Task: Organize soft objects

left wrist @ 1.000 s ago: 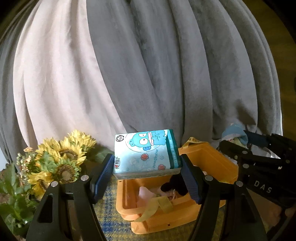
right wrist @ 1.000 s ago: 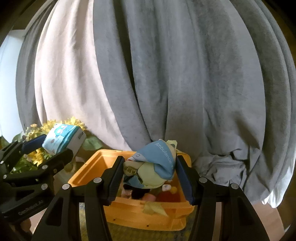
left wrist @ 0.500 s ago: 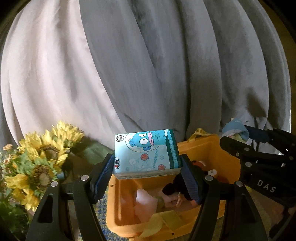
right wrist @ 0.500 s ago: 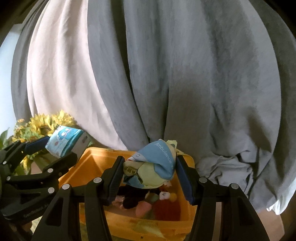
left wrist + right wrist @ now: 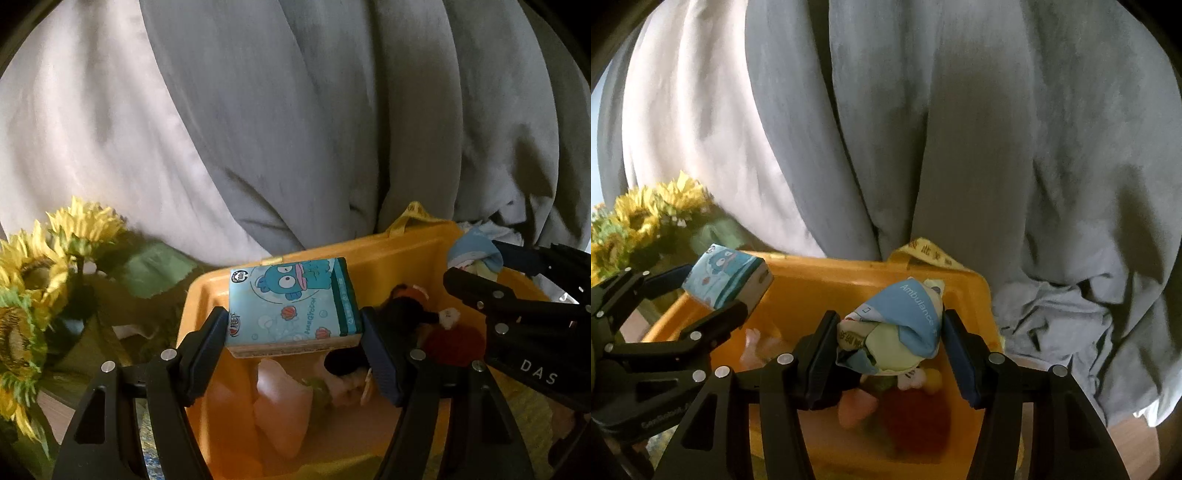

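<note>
Soft objects go into the orange bin (image 5: 373, 247), the landmark here; grey curtain (image 5: 295, 110) hangs behind it, sunflowers (image 5: 33, 273) stand off its left side. Inside the bin: pink plush pieces (image 5: 280, 398), a black-and-red toy (image 5: 436, 332), a yellow strap (image 5: 931, 254) over the far rim.

Left claw (image 5: 295, 350) grips a blue tissue pack (image 5: 291, 302) by its short ends, above the bin's left half. Pack lies flat, printed face up, long axis running across from pad to pad, parallel to the bin's far wall.

Right claw (image 5: 890, 343) is clamped on a bundled cloth toy (image 5: 897, 332), blue "Ambulance" panel uppermost, above the bin's right half. Bundle is lumpy; no clear long axis.

Judgement: placing step, both loads over the opening. To do it well, lower each below the rim before letting go, keep the pack level so it lands flat, and keep the claws apart so they don't knock.
</note>
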A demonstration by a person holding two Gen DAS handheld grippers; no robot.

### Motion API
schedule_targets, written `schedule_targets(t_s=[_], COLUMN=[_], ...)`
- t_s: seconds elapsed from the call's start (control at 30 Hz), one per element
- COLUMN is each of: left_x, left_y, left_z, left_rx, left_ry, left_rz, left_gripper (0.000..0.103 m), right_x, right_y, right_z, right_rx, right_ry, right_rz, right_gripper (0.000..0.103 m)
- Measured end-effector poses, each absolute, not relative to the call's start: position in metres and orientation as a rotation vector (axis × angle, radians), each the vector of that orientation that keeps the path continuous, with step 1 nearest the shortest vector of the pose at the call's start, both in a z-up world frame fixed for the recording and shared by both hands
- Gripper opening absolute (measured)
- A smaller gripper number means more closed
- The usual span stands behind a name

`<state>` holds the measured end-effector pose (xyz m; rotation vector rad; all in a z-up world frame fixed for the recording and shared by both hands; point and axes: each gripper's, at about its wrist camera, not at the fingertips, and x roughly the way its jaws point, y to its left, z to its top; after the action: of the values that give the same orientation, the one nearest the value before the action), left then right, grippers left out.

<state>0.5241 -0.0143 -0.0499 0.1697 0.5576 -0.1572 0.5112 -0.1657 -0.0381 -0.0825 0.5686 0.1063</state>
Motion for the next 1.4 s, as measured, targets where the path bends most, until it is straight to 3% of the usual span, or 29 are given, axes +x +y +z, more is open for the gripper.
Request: schedule_targets(t_s=[0.1,0.17,0.23,0.63,0.73,0.97,1.4], left_x=[0.527,0.527,0.525,0.491,0.476,0.435,0.346], left_y=[-0.016,-0.015,-0.013,0.0,0.003,0.01,0.025], left_z=[-0.052,-0.051,-0.049,-0.023,-0.013,0.004,0.03], left_rx=[0.174,0.169,0.163,0.094,0.09,0.087,0.09], left_ry=[0.575,0.574,0.572,0.526,0.512,0.466,0.422], left_rz=[-0.159,-0.15,-0.142,-0.082,-0.064,-0.003,0.021], left_gripper=[0.074,0.081,0.081,0.086,0.092,0.103,0.103], right_x=[0.518,0.521,0.521,0.494,0.479,0.436,0.348], right_y=[-0.167,-0.168,-0.17,-0.173,-0.172,-0.166,-0.158], right_z=[-0.044,-0.046,-0.047,-0.03,-0.02,0.003,0.031], right_rx=[-0.08,-0.079,-0.072,-0.048,-0.042,-0.061,-0.062], right_ry=[0.599,0.614,0.618,0.577,0.555,0.486,0.425], right_rz=[0.109,0.102,0.084,0.036,0.035,-0.001,-0.036], right_gripper=[0.06,0.073,0.077,0.077,0.077,0.089,0.099])
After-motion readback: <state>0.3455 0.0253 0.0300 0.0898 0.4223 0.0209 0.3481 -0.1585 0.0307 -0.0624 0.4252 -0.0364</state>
